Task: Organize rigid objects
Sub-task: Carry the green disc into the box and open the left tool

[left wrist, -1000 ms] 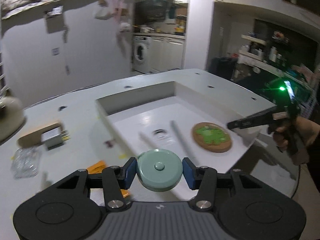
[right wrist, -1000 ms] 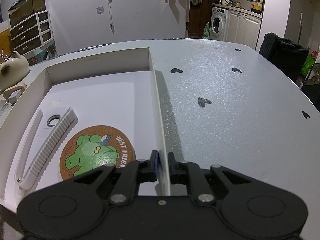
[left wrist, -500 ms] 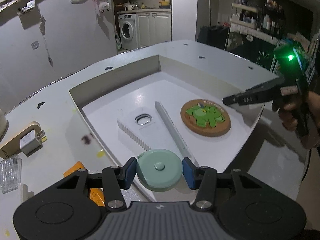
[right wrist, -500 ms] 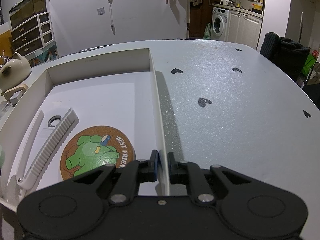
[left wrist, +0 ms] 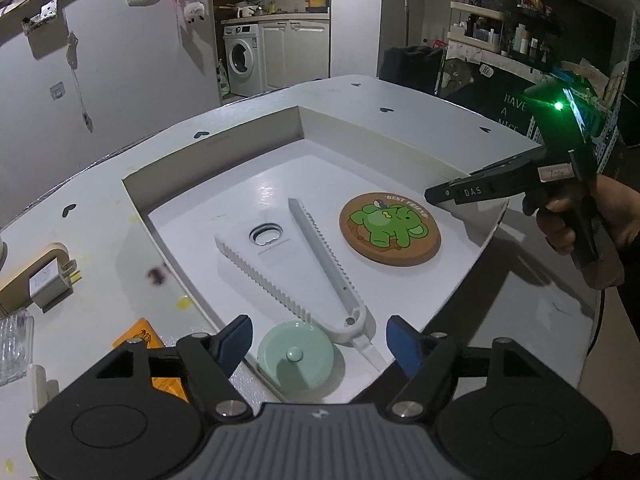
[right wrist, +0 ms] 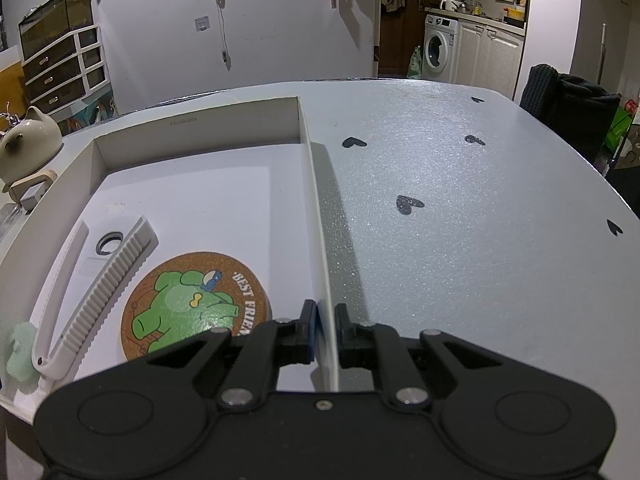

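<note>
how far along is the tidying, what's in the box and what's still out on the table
Done: the round cork coaster with the green elephant and the white toothed V-shaped tool lie in the shallow white box. In hand: the left claw is opening around the mint-green round disc, now resting on the box floor; the right claw is shut on the box wall. Left: the white plug adapter and orange packet are outside.

Cork coaster (left wrist: 390, 229), glossy white tray (left wrist: 224, 184), speckled matt table (right wrist: 460, 200)
</note>
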